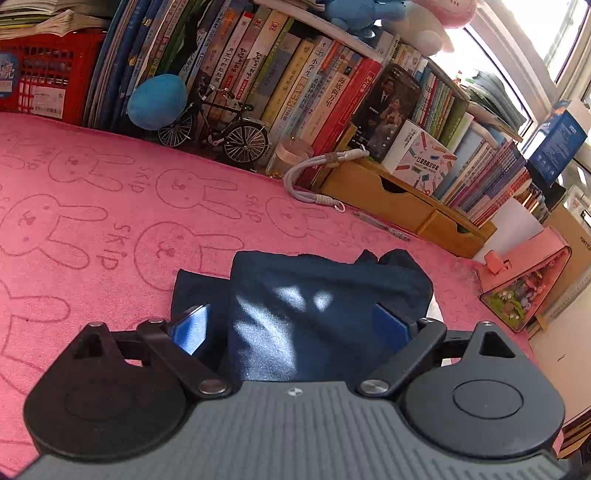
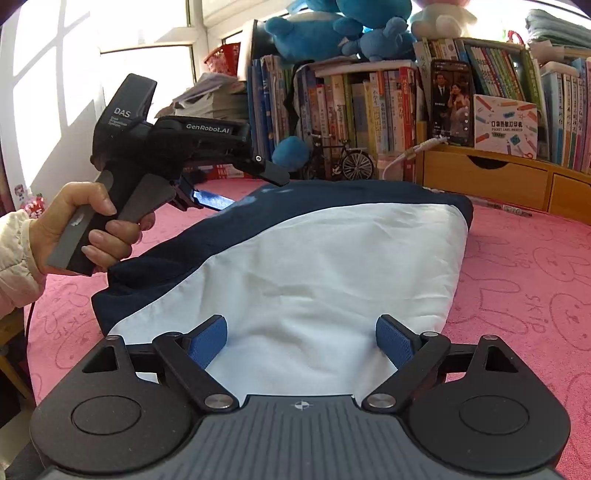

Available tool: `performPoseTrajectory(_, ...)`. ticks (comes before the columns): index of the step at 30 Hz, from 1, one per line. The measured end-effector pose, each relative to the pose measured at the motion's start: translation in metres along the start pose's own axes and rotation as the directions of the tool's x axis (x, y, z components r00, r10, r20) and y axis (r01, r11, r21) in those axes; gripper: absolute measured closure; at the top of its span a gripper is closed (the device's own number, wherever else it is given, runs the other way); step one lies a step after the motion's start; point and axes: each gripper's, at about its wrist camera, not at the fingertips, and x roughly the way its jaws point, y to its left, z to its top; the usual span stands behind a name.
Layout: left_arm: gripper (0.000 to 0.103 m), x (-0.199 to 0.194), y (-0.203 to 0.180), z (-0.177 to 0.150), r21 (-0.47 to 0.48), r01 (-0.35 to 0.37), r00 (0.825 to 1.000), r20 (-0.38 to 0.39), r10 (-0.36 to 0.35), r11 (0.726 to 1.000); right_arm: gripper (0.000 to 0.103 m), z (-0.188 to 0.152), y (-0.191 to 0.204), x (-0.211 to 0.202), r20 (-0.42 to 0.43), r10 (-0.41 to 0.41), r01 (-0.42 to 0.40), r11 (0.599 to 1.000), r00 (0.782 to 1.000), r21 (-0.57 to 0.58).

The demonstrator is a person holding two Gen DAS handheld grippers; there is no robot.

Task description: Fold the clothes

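Table covered by a pink towel [image 2: 524,280] printed with rabbits and "SKIP". The navy-and-white garment [image 2: 295,266] lies folded on it, mid-table. Left hand-held gripper [image 1: 295,325], jaws apart, hovers over the garment's navy part with cloth between the pads, not pinched. Right hand-held gripper [image 2: 301,343], jaws wide apart, sits over the white part, holding nothing. Behind: a row of books [image 1: 280,81], a toy bicycle [image 1: 221,129], a wooden drawer unit [image 2: 487,177], blue plush toys [image 2: 340,29]. A bright window [image 2: 55,74] at the side.
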Motion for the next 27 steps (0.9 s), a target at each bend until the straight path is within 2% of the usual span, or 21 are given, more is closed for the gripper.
performPoseTrajectory(2,0.052,0.001,0.003,-0.001,0.007,0.011,1.000,0.015,-0.011,1.000,0.010,0.000,-0.002,0.001,0.002,0.012,-0.012,1.000,1.000,0.005)
performPoseTrajectory(4,0.057,0.000,0.003,-0.002,0.038,0.020,0.999,0.027,-0.021,0.999,0.007,0.000,-0.001,0.002,-0.002,0.020,-0.020,1.000,1.000,-0.004)
performPoseTrajectory(6,0.077,-0.004,0.003,-0.002,0.062,0.018,0.999,0.050,-0.021,0.998,0.006,0.002,0.000,0.003,-0.007,0.034,-0.034,0.999,0.999,-0.026)
performPoseTrajectory(8,0.087,-0.010,0.004,-0.002,0.076,0.010,0.997,0.075,-0.016,0.997,0.006,0.003,0.004,0.004,-0.011,0.047,-0.047,0.998,0.999,-0.050)
performPoseTrajectory(10,0.088,-0.012,0.008,-0.003,0.072,0.003,0.997,0.075,-0.009,0.997,0.006,0.008,0.006,0.002,-0.015,0.080,-0.081,0.995,0.997,-0.057)
performPoseTrajectory(12,0.090,-0.012,0.011,-0.005,0.073,-0.009,0.998,0.065,0.004,0.997,0.009,0.023,-0.005,-0.006,0.046,0.144,-0.144,0.990,0.988,-0.004)
performPoseTrajectory(14,0.090,-0.012,0.015,-0.006,0.070,-0.021,0.998,0.065,0.017,0.997,0.009,0.043,-0.025,-0.008,0.116,0.114,-0.121,0.991,0.987,0.061)
performPoseTrajectory(16,0.090,-0.013,0.019,-0.006,0.067,-0.032,0.997,0.072,0.027,0.997,0.019,0.063,-0.043,0.003,0.116,-0.021,0.010,0.995,0.993,0.095)
performPoseTrajectory(17,0.090,-0.014,0.021,-0.006,0.065,-0.038,0.997,0.077,0.033,0.997,0.036,0.071,-0.048,0.013,0.088,-0.075,0.066,0.993,0.993,0.101)
performPoseTrajectory(18,0.091,-0.015,0.023,-0.006,0.063,-0.052,0.996,0.081,0.046,0.997,0.054,0.076,-0.053,0.025,0.044,-0.087,0.082,0.990,0.995,0.117)
performPoseTrajectory(20,0.093,-0.015,0.030,-0.007,0.059,-0.073,0.995,0.071,0.068,0.996,0.064,0.081,-0.058,0.053,-0.042,-0.087,0.092,0.986,0.995,0.141)
performPoseTrajectory(22,0.095,-0.015,0.039,-0.010,0.050,-0.086,0.995,0.058,0.083,0.995,0.066,0.078,-0.052,0.080,-0.085,-0.110,0.118,0.989,0.990,0.093)
performPoseTrajectory(24,0.096,-0.018,0.047,-0.012,0.033,-0.076,0.996,0.054,0.075,0.997,0.067,0.077,-0.038,0.094,-0.084,-0.123,0.126,0.991,0.989,0.038)
performPoseTrajectory(27,0.095,-0.034,0.048,-0.013,0.037,-0.050,0.993,0.105,0.046,0.998,0.073,0.077,-0.020,0.102,-0.080,-0.094,0.095,0.995,0.992,0.010)
